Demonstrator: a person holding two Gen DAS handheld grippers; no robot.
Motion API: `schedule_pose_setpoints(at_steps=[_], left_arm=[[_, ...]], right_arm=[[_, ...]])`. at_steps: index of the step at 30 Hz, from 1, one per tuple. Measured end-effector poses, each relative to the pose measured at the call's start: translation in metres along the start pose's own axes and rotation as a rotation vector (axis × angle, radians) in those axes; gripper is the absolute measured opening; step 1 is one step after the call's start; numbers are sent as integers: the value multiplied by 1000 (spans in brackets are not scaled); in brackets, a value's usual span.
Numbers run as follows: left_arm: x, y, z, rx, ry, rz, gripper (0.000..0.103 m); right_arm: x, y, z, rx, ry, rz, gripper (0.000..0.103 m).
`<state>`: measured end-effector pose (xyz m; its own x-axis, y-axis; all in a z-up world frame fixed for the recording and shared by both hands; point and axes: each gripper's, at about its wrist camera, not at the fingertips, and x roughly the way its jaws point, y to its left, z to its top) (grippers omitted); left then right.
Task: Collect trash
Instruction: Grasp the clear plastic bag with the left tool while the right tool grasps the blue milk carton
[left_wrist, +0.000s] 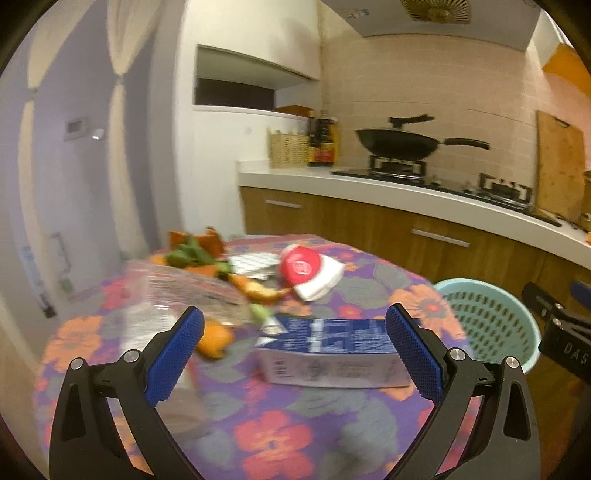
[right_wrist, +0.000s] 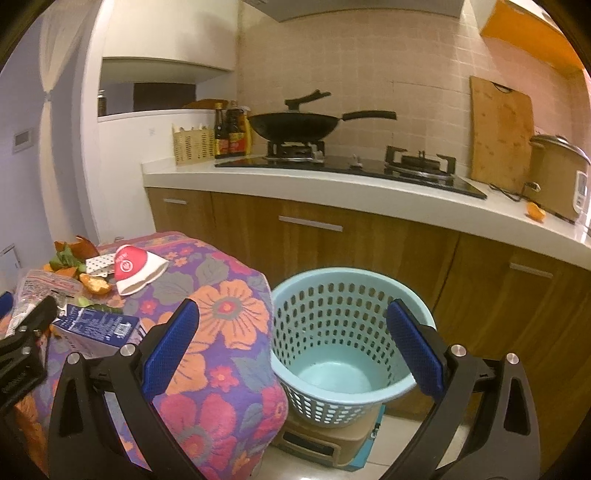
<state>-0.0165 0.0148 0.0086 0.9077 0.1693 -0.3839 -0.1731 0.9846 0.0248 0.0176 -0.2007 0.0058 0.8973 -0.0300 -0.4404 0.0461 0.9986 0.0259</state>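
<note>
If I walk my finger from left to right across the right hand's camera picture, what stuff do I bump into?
Blue milk carton → red-and-white paper cup → flowery tablecloth → light blue basket → wooden cutting board → rice cooker.

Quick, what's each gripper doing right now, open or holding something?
Left gripper: open, holding nothing, over the blue and white carton.
Right gripper: open, holding nothing.
</note>
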Motion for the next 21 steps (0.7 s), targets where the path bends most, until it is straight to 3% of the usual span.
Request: schedule_pose_setpoints(at_steps=[6,12,16,21], left_arm=[[-18,47,11,-61,8,86,95],[-12,101,37,-106,26,103,95],[26,133,46,-136,118,24,95],[80,169,39,-250,293,-111,83]], right_arm=[[-1,12,5,-26,-22,48,96],[0,27,13,-46,-35,113,97],[5,43,18,-91,-52,166,97],[15,57,22,-138,-63,182,97]])
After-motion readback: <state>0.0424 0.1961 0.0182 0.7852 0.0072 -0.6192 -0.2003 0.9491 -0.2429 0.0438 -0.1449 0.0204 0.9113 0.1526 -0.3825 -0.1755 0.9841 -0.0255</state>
